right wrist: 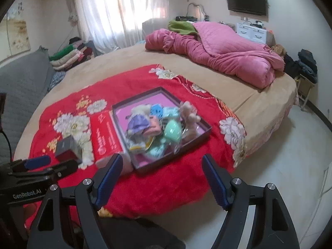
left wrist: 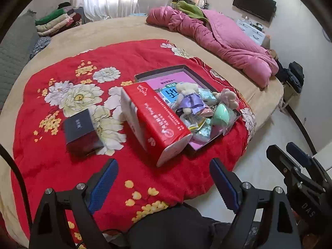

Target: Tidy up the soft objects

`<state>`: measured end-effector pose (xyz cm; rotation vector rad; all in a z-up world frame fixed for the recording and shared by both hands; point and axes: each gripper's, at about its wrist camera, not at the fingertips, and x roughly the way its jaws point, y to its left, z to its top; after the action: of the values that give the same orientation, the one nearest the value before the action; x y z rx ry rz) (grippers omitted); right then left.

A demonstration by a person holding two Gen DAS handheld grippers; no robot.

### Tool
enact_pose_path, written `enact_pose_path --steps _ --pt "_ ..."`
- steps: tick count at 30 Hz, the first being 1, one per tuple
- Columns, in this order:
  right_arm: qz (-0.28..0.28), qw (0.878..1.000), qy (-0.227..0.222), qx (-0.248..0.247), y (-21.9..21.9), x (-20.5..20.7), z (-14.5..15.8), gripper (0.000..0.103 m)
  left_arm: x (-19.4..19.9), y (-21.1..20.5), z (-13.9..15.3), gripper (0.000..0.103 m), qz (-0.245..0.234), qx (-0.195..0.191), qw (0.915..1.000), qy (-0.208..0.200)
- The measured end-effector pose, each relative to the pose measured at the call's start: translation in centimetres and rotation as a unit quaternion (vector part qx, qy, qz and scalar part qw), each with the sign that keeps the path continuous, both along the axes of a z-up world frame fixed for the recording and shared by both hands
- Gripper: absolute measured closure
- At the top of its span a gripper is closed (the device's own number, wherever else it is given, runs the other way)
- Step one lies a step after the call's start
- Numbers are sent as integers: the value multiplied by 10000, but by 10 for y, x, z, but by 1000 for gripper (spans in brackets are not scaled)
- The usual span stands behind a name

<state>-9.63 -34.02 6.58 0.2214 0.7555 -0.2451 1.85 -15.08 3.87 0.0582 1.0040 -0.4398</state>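
Both my grippers, left gripper [left wrist: 164, 181] & right gripper [right wrist: 161, 176], hang wide open, empty, w/ the soft toys [right wrist: 159, 124] heaped in the tray [right wrist: 193, 136] at 12 o'clock, nearer my right.

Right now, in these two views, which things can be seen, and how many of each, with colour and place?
floral blanket: one, red, spread over the bed.
shallow box: one, dark rim, pink inside, on the blanket.
soft toys and packets: a pile, count unclear, purple, mint, pink, in the shallow box.
tissue pack: one, red, leaning against the box's left side.
small box: one, dark, left of the tissue pack.
quilt: one, pink, far side of the bed.
folded clothes: one stack, mixed colours, far left.
television: one, black, on the wall.
left tongs: one, black, blue pads, open, empty.
right tongs: one, the same, open, empty.
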Motion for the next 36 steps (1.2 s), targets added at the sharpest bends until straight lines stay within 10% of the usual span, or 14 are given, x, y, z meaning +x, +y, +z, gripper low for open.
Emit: enact_pose_path --steps 36 --pt "56 9999 69 98 25 -29 -10 24 -42 19 4 14 231 109 9994 -250"
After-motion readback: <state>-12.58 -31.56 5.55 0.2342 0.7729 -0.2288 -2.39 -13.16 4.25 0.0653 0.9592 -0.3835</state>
